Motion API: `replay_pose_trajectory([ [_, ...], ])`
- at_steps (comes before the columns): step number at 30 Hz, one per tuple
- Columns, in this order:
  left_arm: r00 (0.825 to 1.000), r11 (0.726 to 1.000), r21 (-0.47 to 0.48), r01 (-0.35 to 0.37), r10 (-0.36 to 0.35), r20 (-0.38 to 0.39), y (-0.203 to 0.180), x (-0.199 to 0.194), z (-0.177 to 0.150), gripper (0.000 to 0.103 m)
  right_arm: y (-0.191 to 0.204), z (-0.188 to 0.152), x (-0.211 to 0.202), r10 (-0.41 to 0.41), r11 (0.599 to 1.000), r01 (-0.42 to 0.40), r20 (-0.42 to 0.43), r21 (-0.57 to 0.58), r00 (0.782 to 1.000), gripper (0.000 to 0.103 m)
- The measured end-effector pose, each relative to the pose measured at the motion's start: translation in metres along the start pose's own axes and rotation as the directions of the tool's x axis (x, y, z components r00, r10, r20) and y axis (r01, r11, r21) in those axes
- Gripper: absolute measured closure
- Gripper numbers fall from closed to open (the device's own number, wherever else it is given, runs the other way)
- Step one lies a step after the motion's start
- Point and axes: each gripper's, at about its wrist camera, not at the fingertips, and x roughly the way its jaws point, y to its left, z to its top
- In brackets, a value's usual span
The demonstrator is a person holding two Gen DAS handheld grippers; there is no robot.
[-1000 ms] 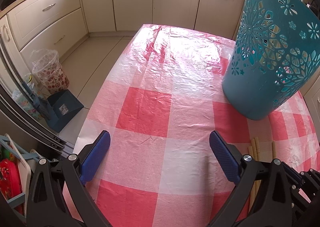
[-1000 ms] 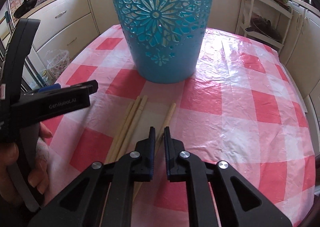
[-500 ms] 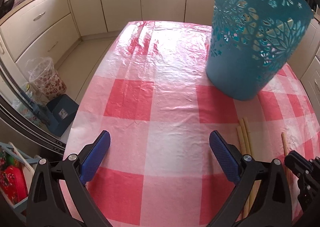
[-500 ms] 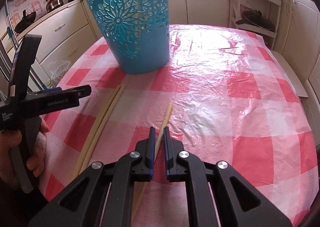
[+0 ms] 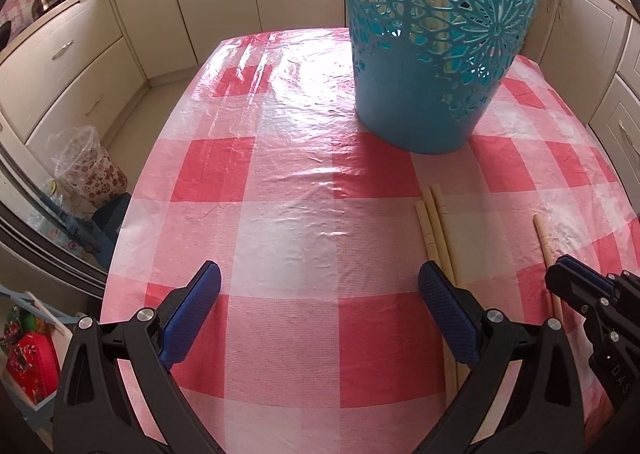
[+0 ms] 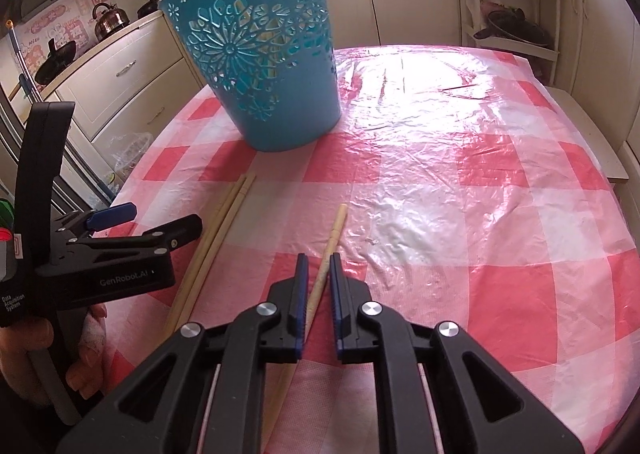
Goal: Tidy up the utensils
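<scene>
A teal cut-out basket [image 5: 420,94] [image 6: 280,94] stands on the red-checked tablecloth [image 5: 292,182], with pale sticks showing through its holes. Three wooden chopsticks [image 5: 434,222] [image 6: 224,222] lie side by side in front of it. A single chopstick [image 5: 544,238] [image 6: 336,226] lies to their right. My right gripper [image 6: 318,260] [image 5: 560,278] is low over that single chopstick; its jaws are narrow and opening, the stick runs between them, and the pads do not press on it. My left gripper [image 5: 318,278] [image 6: 164,216] hangs wide open and empty, its right finger next to the three chopsticks.
Cream kitchen cabinets [image 5: 80,66] surround the table. A bin with a plastic liner [image 5: 88,170] stands on the floor off the table's left edge. A kettle [image 6: 110,20] sits on the counter. A rack with pans [image 6: 512,30] stands at the back right.
My left gripper has swung right, bringing the basket and chopsticks more into its view. My right gripper has pulled back from the basket, and its jaws have parted slightly around the single chopstick.
</scene>
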Motion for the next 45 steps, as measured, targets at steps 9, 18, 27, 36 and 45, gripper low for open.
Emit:
replay_pose_trajectory([
  [9,1.0,0.999,0.039,-0.007,0.007,-0.002,-0.022,-0.007,-0.006,0.008,0.002,-0.001,-0.001,0.011,1.0,-0.011,0.004,-0.008,1.0,0.083],
  [18,1.0,0.999,0.039,0.022,-0.022,-0.003,-0.018,-0.006,-0.003,0.008,0.002,-0.001,-0.001,0.011,1.0,-0.011,0.005,-0.01,1.0,0.082],
  [27,0.999,1.0,0.003,0.031,-0.031,-0.023,-0.011,0.002,-0.005,0.009,0.004,-0.001,-0.002,0.013,1.0,-0.013,0.006,-0.015,1.0,0.079],
  [36,0.997,0.996,0.036,0.077,-0.078,0.007,-0.02,0.0,0.005,0.059,0.002,-0.001,-0.002,0.019,1.0,-0.019,0.004,-0.004,1.0,0.079],
  [45,0.977,0.974,0.077,0.213,-0.213,-0.005,-0.017,0.006,0.013,0.096,-0.007,0.009,0.0,0.0,0.999,0.001,-0.015,0.035,1.0,0.079],
])
